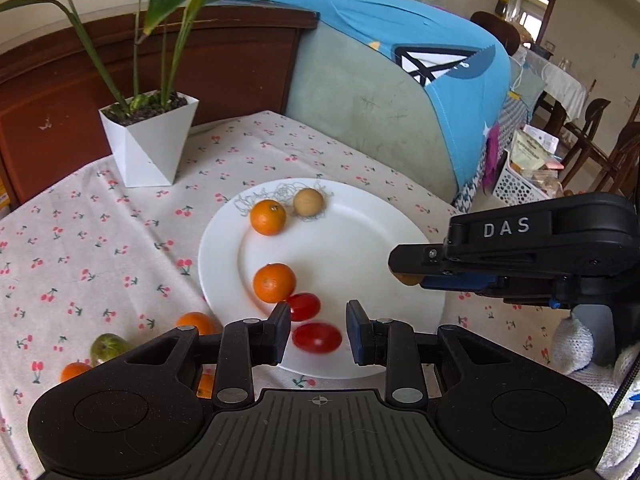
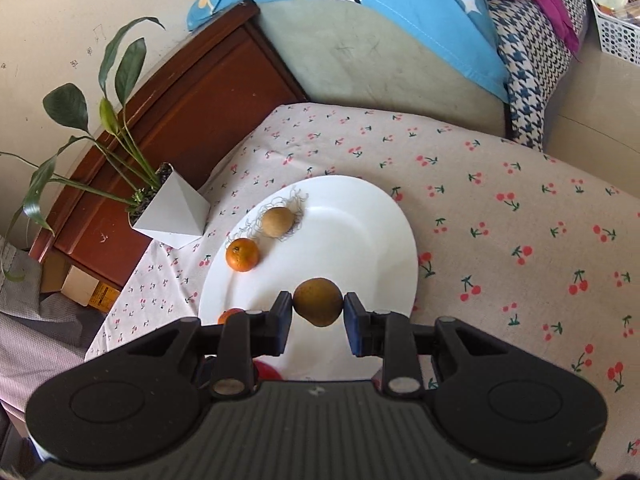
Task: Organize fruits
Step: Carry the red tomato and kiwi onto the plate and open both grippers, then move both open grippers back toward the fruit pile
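Right gripper (image 2: 316,312): jaws clamped on brown fruit (image 2: 318,301), carried above plate (image 2: 372,216) for deposit | left gripper (image 1: 318,334): jaws closed, nothing gripped, red tomato (image 1: 317,337) beneath gap.

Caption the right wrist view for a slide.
Right gripper holds a brown fruit above a white plate on a cherry-print tablecloth.
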`<state>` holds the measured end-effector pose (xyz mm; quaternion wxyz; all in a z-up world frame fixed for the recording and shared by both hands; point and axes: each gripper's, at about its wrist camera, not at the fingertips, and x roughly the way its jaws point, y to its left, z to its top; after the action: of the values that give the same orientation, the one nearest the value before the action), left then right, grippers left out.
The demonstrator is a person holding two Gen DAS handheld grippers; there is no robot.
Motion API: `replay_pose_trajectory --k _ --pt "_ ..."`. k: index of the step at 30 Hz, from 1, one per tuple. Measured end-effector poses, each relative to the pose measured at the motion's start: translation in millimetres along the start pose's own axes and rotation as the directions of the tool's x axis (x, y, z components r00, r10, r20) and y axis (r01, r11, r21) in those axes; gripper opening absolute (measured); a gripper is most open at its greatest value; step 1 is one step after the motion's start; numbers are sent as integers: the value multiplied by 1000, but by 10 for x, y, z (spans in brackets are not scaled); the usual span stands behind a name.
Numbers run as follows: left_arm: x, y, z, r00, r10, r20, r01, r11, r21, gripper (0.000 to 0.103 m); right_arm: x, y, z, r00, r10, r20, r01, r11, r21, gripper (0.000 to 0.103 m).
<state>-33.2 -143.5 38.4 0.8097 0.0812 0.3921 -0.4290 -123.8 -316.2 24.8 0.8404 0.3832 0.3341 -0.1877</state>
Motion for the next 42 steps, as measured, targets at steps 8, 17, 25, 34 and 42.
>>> replay_pose_trajectory --k 8,17,25,34,42 --pt "82 -124 42 1000 7 12 -8 1000 12 29 -9 -29 4 1000 -1 22 1 1000 28 32" --pt "-166 58 188 994 68 90 -64 997 -46 49 -121 45 53 995 61 82 -60 998 -17 37" --pt "-318 366 284 987 138 84 -124 979 -160 61 -101 134 -5 993 105 49 -102 993 -63 38" --pt "-426 638 296 978 203 47 -187 955 -232 61 -59 323 -157 987 158 -13 -159 975 -158 38" --pt "-521 846 192 972 235 22 -220 938 -269 61 -15 543 -369 974 212 -83 -227 934 -276 38"
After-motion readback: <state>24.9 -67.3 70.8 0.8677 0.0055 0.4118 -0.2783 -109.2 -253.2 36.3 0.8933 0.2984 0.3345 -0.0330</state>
